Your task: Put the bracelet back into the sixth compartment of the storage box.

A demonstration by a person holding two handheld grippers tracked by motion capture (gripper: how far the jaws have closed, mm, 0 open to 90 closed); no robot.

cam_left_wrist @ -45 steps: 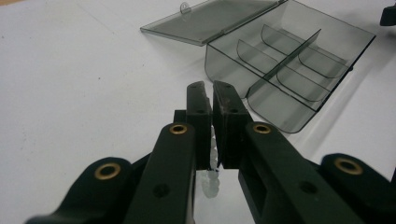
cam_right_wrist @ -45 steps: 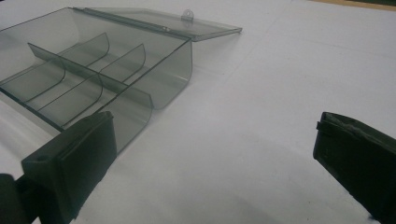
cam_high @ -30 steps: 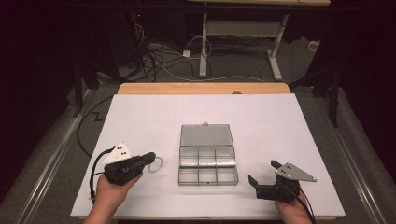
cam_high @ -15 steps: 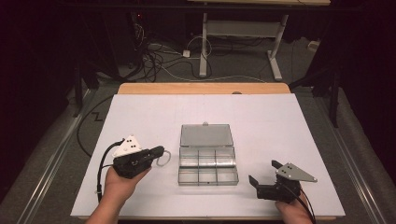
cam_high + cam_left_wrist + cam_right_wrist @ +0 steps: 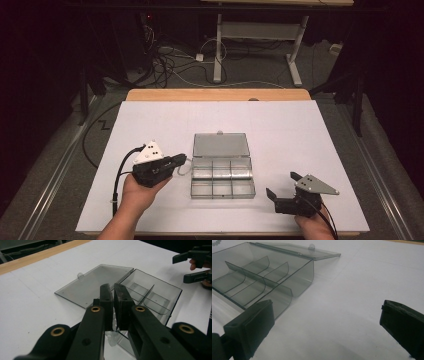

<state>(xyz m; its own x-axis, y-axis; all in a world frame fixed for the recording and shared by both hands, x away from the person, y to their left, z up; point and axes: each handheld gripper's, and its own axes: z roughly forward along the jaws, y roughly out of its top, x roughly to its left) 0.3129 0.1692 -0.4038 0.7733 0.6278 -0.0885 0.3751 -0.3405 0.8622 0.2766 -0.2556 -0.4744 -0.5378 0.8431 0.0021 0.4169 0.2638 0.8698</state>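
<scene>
A clear plastic compartment box (image 5: 222,192) lies open at the table's middle, its lid (image 5: 221,145) flat behind it. My left gripper (image 5: 181,161) hovers at the box's left edge. Its jaws are shut on a small clear item (image 5: 113,337) that hangs below them, over the near wall of the box (image 5: 160,315) beside the lid (image 5: 92,285); I cannot tell what the item is. My right gripper (image 5: 282,184) rests open on the sheet right of the box, nothing between its jaws. In the right gripper view (image 5: 329,315), the box (image 5: 299,282) sits ahead to the left.
A white sheet (image 5: 300,135) covers the table, with a wooden strip (image 5: 215,95) along the far edge. The box's compartments look bare. Cables and desk legs (image 5: 217,50) lie on the floor beyond. The other gripper (image 5: 197,267) shows far right in the left gripper view.
My left gripper has carried the small clear item right and forward, up to the box's left edge. The right gripper has stayed where it was.
</scene>
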